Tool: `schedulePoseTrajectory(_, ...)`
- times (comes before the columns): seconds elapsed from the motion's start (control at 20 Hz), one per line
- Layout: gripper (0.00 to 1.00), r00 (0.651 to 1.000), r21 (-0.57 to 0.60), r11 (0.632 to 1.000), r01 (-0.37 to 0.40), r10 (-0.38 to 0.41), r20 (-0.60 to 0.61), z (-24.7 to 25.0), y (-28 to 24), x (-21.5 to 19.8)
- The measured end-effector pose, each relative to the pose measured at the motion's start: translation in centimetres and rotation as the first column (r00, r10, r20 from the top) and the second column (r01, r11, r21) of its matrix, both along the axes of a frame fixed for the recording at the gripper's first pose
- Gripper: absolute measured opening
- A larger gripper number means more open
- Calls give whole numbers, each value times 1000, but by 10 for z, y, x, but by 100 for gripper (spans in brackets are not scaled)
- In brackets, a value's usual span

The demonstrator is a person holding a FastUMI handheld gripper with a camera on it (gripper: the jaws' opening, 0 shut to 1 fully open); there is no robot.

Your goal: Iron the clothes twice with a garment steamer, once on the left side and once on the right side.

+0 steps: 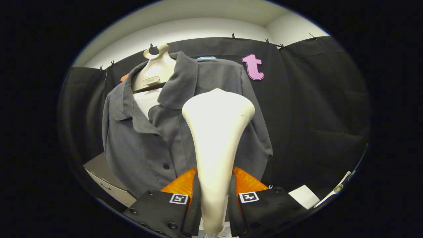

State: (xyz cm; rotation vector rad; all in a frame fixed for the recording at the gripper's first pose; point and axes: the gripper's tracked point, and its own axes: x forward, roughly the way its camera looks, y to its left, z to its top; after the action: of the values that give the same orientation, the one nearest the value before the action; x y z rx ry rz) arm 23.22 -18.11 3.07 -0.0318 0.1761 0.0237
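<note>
A grey collared shirt (158, 138) hangs on a cream mannequin hanger (155, 71) against the booth wall, its front buttoned, a white inner layer showing at the neck. A cream garment steamer (216, 132) stands upright between my fingers, its wide head up against the shirt's right half, below the collar. My gripper (214, 195) is shut on the steamer's handle, both fingers (190, 198) pressing its sides. The steamer hides the shirt's middle right part.
A grey box or cabinet (105, 180) stands low beside the shirt's left hem. A white sheet (305, 195) and a thin white object (333, 191) lie low on the right of the fingers.
</note>
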Motion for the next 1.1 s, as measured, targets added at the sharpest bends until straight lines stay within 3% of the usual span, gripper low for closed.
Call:
schedulePoseTrajectory(0.4,42,999,4,999,-48,48,-9,-5,-1,23)
schedulePoseTrajectory(1.1,42,984,-1,998,-64,63,-166,-99,-18,11)
